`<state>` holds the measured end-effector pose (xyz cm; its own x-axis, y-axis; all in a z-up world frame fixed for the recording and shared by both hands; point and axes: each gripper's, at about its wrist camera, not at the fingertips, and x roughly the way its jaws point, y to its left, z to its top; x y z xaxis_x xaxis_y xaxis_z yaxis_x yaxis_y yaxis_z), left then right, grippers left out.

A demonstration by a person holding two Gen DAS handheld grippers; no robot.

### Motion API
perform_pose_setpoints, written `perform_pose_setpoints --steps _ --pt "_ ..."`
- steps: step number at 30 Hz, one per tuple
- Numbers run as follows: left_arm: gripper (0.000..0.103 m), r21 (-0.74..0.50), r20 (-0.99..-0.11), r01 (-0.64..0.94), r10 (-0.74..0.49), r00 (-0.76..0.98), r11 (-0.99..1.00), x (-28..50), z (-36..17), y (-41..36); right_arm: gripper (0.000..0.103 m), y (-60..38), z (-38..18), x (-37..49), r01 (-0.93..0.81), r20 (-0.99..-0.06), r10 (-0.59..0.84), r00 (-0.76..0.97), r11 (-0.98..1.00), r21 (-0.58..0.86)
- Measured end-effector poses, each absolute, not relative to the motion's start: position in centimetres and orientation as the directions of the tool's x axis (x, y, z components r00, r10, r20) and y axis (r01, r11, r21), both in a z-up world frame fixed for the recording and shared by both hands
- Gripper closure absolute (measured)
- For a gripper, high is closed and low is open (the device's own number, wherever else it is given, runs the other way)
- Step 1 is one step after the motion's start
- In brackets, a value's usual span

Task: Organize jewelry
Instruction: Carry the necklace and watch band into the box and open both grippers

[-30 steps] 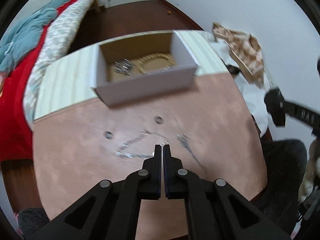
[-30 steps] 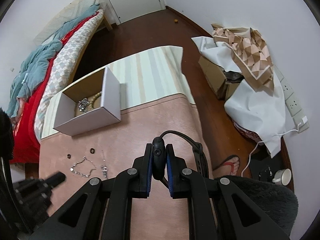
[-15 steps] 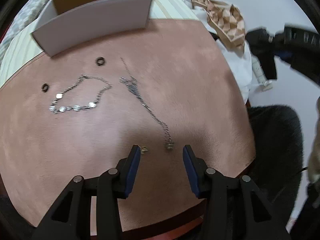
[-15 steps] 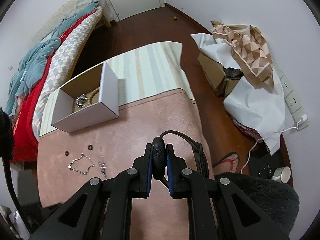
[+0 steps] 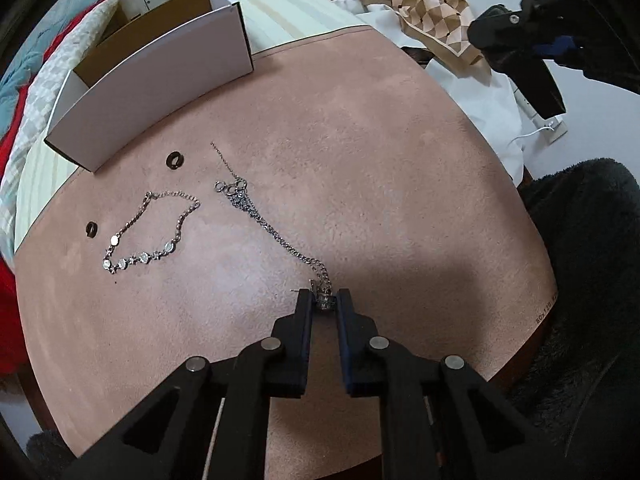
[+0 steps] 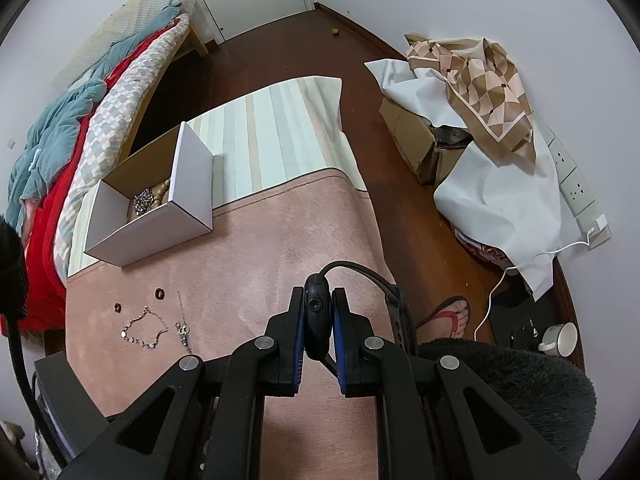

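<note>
Chain necklace [image 5: 276, 236] end pinched by left gripper [image 5: 324, 300] on pink mat [image 5: 360, 160]; smartwatch [image 6: 318, 320] clamped in right gripper [image 6: 318, 300].

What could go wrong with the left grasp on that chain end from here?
1. The left gripper pinches only the near end of the long chain; a grip that thin may slip on lifting.
2. The rest of the chain trails across the mat toward the bracelet; dragging could snag or tangle them.
3. The right gripper is shut on a smartwatch, so it likely cannot help carry the dangling chain to the box.
</note>
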<state>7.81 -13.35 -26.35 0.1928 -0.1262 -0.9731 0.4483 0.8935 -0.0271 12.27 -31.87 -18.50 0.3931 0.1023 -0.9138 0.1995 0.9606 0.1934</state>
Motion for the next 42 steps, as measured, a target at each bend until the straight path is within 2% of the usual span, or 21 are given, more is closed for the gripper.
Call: perform_pose_setpoints --steps 5,16,32,37,42 --pt "0.095 -0.044 -0.963 0.439 -0.155 0.221 0.897 8.0 -25.1 -13.2 0.090 -31.7 -18.0 12.2 0.193 -0.910 0.106 0.402 0.961 0.198" --pt "0.095 -0.150 -0.902 0.297 -0.253 0.349 0.943 13.2 -16.6 -6.8 0.090 -30.3 -15.2 12.9 0.148 -0.878 0.158 0.451 0.957 0.248" --pt "0.095 -0.157 -0.778 0.252 -0.277 0.564 0.955 20.4 -4.5 -1.9 0.090 -23.5 -8.8 20.2 -0.052 -0.788 0.321 0.525 0.937 0.347" --pt "0.095 -0.149 -0.789 0.226 -0.253 0.560 0.963 23.6 -5.1 -1.3 0.090 -20.5 -9.0 24.4 -0.117 -0.793 0.378 0.478 0.922 0.369" --pt "0.094 -0.153 -0.845 0.185 -0.225 0.485 0.971 26.3 -9.4 -0.8 0.090 -18.7 -12.4 27.9 -0.136 -0.836 0.414 0.360 0.910 0.392"
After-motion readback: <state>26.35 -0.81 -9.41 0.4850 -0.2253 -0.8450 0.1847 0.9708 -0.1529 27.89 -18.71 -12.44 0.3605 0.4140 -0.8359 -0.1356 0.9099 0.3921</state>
